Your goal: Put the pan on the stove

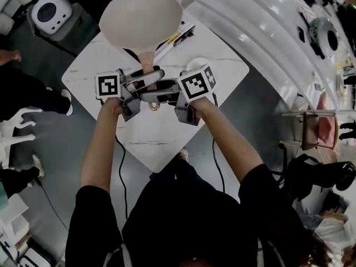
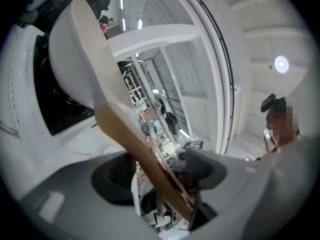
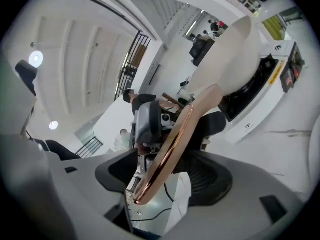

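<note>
A cream pan [image 1: 142, 18] sits over the white stove [image 1: 181, 35] at the far corner of the white table [image 1: 161, 138]; I cannot tell whether it rests on the stove. Its copper-brown handle [image 1: 148, 65] points toward me. My left gripper [image 1: 146, 81] and right gripper [image 1: 154, 95] face each other across the handle's end. In the left gripper view the handle [image 2: 145, 154] runs slantwise through the wide gap between the pads, with the pan [image 2: 75, 59] above the black cooktop [image 2: 55, 104]. The right gripper view shows the handle [image 3: 175, 139] likewise loose between open jaws.
A small white round object [image 1: 197, 64] lies on the table by the right gripper. Cables hang off the table's near edge. On the floor stand a white device [image 1: 50, 10] at the far left and a chair [image 1: 317, 129] at the right. Other people's feet show at the left.
</note>
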Motion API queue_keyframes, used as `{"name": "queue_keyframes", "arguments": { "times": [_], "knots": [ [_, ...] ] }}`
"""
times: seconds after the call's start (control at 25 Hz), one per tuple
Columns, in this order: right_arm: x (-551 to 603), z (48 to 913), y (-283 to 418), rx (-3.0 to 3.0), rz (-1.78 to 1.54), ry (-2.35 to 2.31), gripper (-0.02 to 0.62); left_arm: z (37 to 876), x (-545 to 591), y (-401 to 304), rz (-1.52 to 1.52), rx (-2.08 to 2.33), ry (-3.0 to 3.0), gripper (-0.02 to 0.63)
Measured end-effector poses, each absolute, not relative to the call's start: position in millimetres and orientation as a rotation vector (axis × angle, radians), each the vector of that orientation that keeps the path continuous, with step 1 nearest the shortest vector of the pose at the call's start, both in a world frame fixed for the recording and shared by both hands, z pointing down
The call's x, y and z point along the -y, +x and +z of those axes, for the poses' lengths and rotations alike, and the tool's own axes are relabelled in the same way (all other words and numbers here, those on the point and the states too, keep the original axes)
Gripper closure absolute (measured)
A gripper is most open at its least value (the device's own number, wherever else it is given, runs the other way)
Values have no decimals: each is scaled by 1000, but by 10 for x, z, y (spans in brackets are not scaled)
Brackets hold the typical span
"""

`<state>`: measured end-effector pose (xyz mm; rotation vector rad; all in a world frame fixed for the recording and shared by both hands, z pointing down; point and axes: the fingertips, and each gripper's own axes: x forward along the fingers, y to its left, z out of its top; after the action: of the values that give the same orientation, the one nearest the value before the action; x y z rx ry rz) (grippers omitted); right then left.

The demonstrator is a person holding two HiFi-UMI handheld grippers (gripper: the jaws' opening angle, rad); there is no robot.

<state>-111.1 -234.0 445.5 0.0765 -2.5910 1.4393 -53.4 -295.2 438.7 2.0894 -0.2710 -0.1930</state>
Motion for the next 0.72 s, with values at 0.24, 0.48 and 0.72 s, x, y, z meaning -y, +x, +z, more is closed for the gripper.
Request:
{"name": "queue_keyframes", "arguments": {
  "times": [0.24,0.48,0.72],
  "knots": [
    [2322,4397,-897,2613,1467,192,334,4356,2900,-795,-246,390,2022,281],
    [2270,4351,-644,2634,1228,414,336,4335,2721,-1188,-163,699,2122,348],
    [2200,3953,-458,2756,923,679,528,3884,2436,-1284,-94,1019,2338,582]
  ]
}}
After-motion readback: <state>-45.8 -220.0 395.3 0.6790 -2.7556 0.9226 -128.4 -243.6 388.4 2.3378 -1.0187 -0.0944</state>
